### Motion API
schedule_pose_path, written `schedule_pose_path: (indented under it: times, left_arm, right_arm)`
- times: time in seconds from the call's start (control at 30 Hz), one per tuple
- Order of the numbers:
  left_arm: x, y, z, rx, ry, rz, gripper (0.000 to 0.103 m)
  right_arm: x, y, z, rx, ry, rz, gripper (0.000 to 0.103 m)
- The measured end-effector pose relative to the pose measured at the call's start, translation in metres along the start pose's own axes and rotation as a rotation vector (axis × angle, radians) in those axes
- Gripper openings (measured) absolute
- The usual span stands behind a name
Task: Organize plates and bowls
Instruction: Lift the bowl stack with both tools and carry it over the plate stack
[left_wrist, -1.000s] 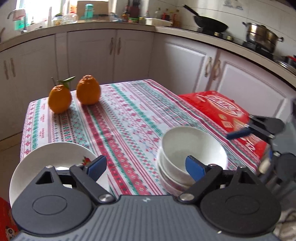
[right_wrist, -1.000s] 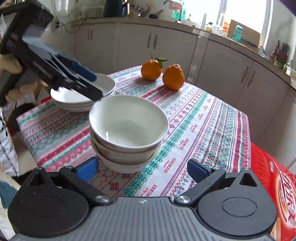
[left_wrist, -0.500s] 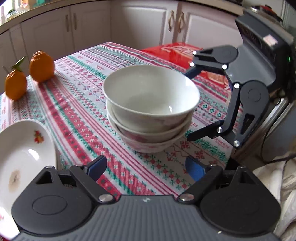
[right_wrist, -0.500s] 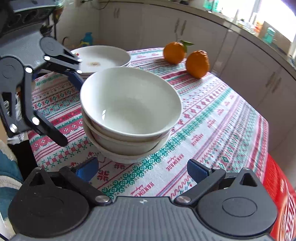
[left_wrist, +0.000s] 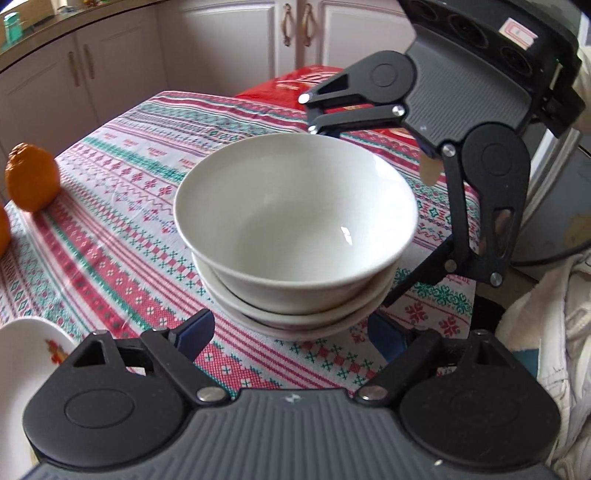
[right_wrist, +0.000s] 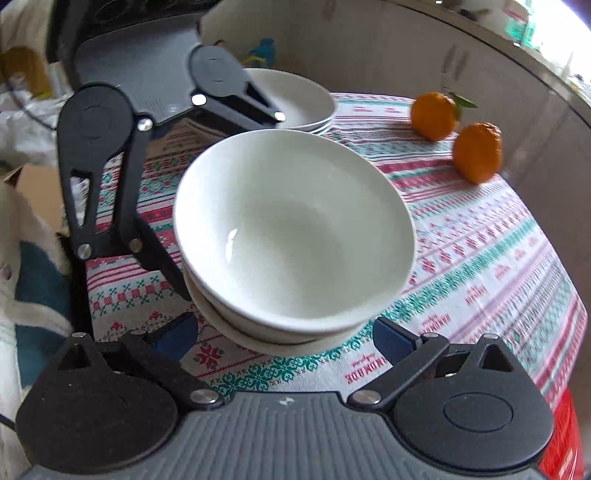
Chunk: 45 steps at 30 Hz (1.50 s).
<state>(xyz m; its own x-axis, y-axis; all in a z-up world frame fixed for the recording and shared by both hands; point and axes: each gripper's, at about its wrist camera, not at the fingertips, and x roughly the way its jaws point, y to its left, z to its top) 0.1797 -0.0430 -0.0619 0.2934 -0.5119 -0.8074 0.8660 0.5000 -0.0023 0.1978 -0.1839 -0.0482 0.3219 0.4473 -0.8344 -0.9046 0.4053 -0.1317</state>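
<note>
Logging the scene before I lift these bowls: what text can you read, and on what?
"HOMUDE": printed on the tablecloth, upside down in the right wrist view.
Red package: white lettering, too blurred to read.
Sticker, top right of the left wrist view: too small to read.
Bowls: no text.

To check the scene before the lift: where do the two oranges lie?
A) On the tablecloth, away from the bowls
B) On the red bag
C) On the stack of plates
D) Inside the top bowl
A: both oranges rest on the patterned tablecloth, apart from the bowl stack.
</note>
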Motion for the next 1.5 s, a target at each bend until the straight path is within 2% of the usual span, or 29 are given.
schedule_pose_path:
  times: [0.4,0.7,1.13,1.5]
  left_arm:
    - [0.002,0.010,0.005,0.045,0.013,-0.074,0.084]
    - [0.004,0.014,0.008,0.049,0.010,-0.115,0.084]
    - [0.006,0.020,0.011,0.055,0.015,-0.133,0.083]
    - [0.004,0.016,0.008,0.069,-0.003,-0.119,0.082]
  right_arm:
    - [0.009,-0.015,0.010,-0.016,0.016,0.069,0.094]
    - [0.010,-0.018,0.013,-0.014,0.020,0.096,0.093]
    - [0.007,-0.016,0.012,-0.013,0.022,0.098,0.092]
    - [0.006,-0.015,0.013,-0.003,0.035,0.082,0.092]
